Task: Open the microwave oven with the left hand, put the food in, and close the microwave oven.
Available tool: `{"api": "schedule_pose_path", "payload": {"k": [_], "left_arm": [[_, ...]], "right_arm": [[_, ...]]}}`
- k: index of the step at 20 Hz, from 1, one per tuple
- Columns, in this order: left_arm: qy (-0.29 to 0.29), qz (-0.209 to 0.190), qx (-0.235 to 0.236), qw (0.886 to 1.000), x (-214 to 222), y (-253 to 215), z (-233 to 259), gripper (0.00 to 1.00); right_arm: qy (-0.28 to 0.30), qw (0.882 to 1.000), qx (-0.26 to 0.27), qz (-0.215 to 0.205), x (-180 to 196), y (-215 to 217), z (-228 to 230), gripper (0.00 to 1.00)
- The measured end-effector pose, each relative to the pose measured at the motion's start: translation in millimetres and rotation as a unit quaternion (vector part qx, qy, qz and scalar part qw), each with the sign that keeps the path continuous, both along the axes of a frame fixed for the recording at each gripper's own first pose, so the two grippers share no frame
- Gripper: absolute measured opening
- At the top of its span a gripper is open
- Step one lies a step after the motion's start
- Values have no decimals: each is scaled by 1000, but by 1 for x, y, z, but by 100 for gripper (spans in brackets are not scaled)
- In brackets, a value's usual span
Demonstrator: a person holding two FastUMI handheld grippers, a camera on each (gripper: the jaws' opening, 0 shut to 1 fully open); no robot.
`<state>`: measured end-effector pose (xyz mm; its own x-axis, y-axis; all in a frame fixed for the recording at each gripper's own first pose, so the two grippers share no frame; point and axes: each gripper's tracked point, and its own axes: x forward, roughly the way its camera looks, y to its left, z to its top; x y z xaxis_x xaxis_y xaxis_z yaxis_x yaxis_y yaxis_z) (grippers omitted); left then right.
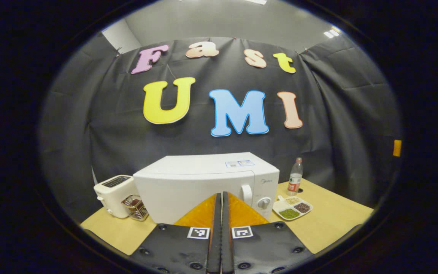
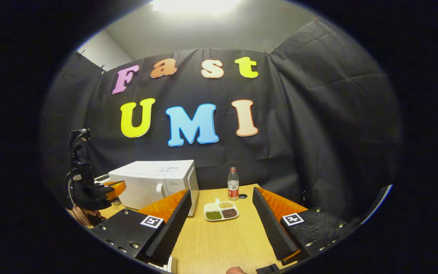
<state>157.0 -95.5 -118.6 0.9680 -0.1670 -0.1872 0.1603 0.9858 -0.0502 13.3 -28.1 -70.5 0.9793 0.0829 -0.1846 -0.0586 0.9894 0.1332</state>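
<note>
Two grippers idle: my left gripper (image 1: 219, 205) is pressed together, aimed at the closed microwave (image 1: 203, 186) ahead; my right gripper (image 2: 221, 219) is spread apart — framing the food tray (image 2: 221, 210).

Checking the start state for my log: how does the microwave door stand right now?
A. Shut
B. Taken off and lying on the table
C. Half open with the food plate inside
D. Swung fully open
A: the microwave shows a flat, flush front in the left gripper view, and the food plate sits on the table beside it.
</note>
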Motion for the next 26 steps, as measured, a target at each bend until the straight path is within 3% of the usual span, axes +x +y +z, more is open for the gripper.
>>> {"api": "schedule_pose_path", "payload": {"k": [6,14,17,18,24,25,26], "left_arm": [[-41,41,11,998,-83,34,59,7],[-67,55,9,996,-156,70,97,10],[-69,48,13,996,-178,80,100,7],[-70,49,15,996,-185,87,101,21],[-70,74,11,995,-215,124,103,49],[-71,75,7,995,-219,127,105,48],[-72,80,5,994,-222,132,106,65]], "right_arm": [[-11,999,13,41,-13,6,6,98],[-35,998,20,55,-38,39,27,98],[-40,998,11,55,-50,55,27,98],[-40,998,10,54,-55,59,28,98],[-53,997,7,54,-76,79,41,98],[-57,997,6,54,-79,80,45,98],[-61,997,6,55,-80,82,49,98]]}}
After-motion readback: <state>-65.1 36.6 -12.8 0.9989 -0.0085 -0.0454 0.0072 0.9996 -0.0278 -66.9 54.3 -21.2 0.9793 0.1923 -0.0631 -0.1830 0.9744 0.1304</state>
